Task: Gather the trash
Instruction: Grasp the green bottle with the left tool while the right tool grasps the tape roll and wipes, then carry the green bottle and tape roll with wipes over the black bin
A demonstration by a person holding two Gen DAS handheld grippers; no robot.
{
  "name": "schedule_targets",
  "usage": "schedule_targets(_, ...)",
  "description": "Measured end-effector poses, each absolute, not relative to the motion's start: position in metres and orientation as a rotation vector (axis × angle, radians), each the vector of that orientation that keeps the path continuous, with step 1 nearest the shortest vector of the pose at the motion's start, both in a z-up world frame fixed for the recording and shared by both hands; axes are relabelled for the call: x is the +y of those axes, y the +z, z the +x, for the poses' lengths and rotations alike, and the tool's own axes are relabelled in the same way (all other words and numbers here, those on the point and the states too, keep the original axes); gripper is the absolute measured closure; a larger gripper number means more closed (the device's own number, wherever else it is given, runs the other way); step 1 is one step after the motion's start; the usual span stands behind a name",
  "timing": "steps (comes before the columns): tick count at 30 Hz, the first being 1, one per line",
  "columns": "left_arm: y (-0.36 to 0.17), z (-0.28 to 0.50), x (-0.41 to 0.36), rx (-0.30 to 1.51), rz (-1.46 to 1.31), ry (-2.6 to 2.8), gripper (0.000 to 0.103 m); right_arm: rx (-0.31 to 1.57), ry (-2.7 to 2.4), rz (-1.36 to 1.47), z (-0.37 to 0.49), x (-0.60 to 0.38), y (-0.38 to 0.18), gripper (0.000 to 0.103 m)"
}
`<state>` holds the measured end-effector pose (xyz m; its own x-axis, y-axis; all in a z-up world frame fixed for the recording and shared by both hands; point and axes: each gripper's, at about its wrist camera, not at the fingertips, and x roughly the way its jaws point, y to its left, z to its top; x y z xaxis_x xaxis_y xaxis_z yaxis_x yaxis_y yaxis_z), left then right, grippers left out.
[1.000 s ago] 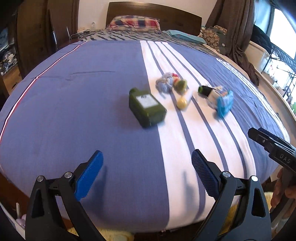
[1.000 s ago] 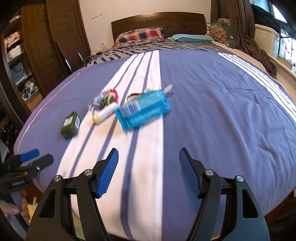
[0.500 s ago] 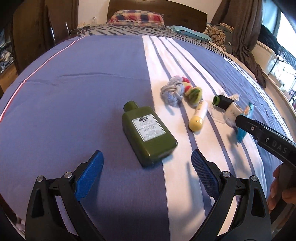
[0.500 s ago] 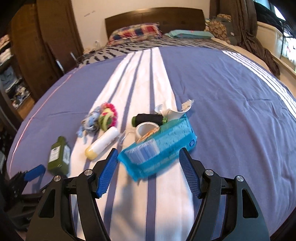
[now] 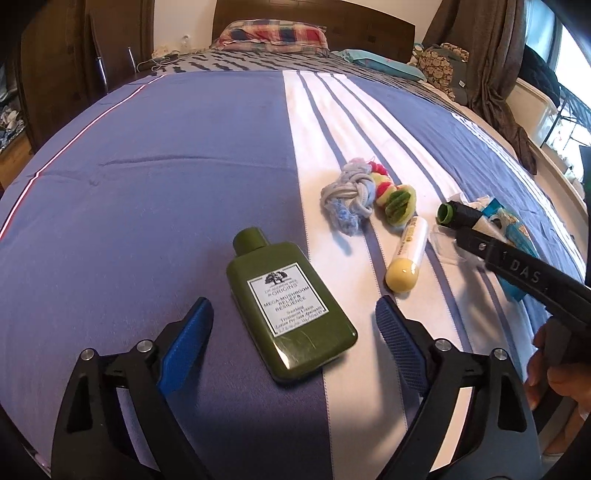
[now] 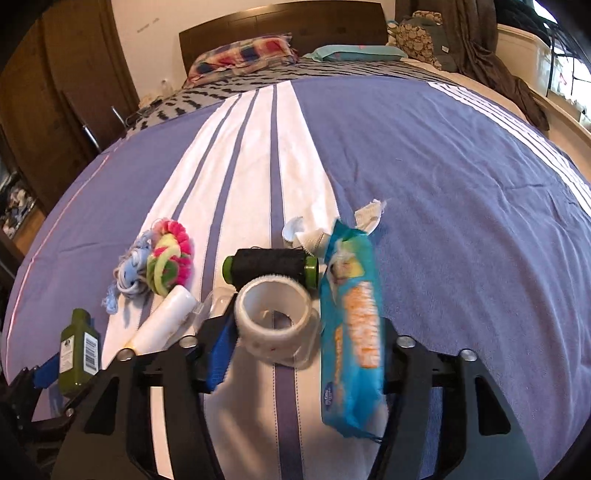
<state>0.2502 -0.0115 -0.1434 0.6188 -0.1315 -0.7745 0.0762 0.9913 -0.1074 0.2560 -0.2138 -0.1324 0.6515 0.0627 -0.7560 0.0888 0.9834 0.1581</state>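
Note:
A green bottle [image 5: 288, 306] lies on the bed between the open fingers of my left gripper [image 5: 293, 334]; it also shows in the right wrist view [image 6: 78, 354]. My right gripper [image 6: 299, 350] is open, with a white tape roll [image 6: 275, 315] and a blue snack wrapper [image 6: 352, 332] between its fingers. A black thread spool [image 6: 271, 267], torn white paper scraps [image 6: 367, 218], a white tube [image 6: 162, 323] and colourful hair ties [image 6: 168, 256] lie just beyond. In the left wrist view the right gripper [image 5: 524, 273] reaches in from the right over the wrapper.
The bed has a blue cover with white stripes [image 6: 443, 184]. Pillows [image 6: 240, 55] and a wooden headboard [image 6: 280, 22] are at the far end. A wardrobe [image 6: 55, 92] stands left, curtains and a window right.
Both grippers have moved forward over the bed. The left one now straddles the green bottle. The right one now straddles the tape roll and blue wrapper.

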Motion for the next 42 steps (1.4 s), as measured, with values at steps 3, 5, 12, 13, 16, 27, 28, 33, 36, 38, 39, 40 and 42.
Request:
schedule_targets(3, -0.144, 0.252, -0.011, 0.894, -0.054, -0.099, 0.030, 0.858, 0.003, 0.177, 0.255, -0.214, -0.132, 0.058)
schedule_targets(5, -0.144, 0.251, -0.010, 0.891, -0.043, -0.084, 0.039, 0.851, 0.015, 0.171, 0.253, -0.214, -0.131, 0.059)
schedule_targets(12, -0.141, 0.244, 0.004, 0.891, -0.081, -0.083, 0.058, 0.821, 0.053, 0.164, 0.236, -0.218, -0.124, 0.060)
schedule_targets(13, -0.140, 0.243, 0.004, 0.891, -0.077, -0.082, 0.059, 0.819, 0.054, 0.159, 0.232, -0.218, -0.124, 0.060)
schedule_targets(16, -0.138, 0.235, 0.003, 0.892, -0.076, -0.086, 0.059, 0.816, 0.074, 0.170, 0.220, -0.224, -0.120, 0.060)
schedule_targets(27, -0.115, 0.169, -0.010, 0.825, -0.072, -0.164, 0.060, 0.744, 0.103, 0.191, 0.156, -0.243, -0.090, 0.060)
schedule_targets(28, -0.112, 0.162, -0.012, 0.815, -0.075, -0.172, 0.060, 0.732, 0.106, 0.187, 0.147, -0.244, -0.085, 0.060)
schedule_targets(33, -0.093, 0.127, -0.023, 0.771, -0.072, -0.209, 0.060, 0.687, 0.123, 0.180, 0.113, -0.250, -0.069, 0.060)
schedule_targets(36, -0.085, 0.106, -0.029, 0.751, -0.064, -0.229, 0.060, 0.673, 0.121, 0.174, 0.097, -0.252, -0.062, 0.060)
schedule_targets(38, -0.080, 0.090, -0.033, 0.734, -0.058, -0.246, 0.060, 0.665, 0.125, 0.165, 0.084, -0.254, -0.060, 0.060)
schedule_targets(39, -0.078, 0.085, -0.033, 0.729, -0.056, -0.251, 0.060, 0.659, 0.130, 0.159, 0.076, -0.255, -0.059, 0.060)
schedule_targets(40, -0.076, 0.075, -0.035, 0.722, -0.052, -0.263, 0.060, 0.655, 0.134, 0.156, 0.067, -0.256, -0.059, 0.060)
schedule_targets(42, -0.075, 0.064, -0.038, 0.717, -0.046, -0.275, 0.060, 0.649, 0.144, 0.158, 0.055, -0.258, -0.058, 0.060)
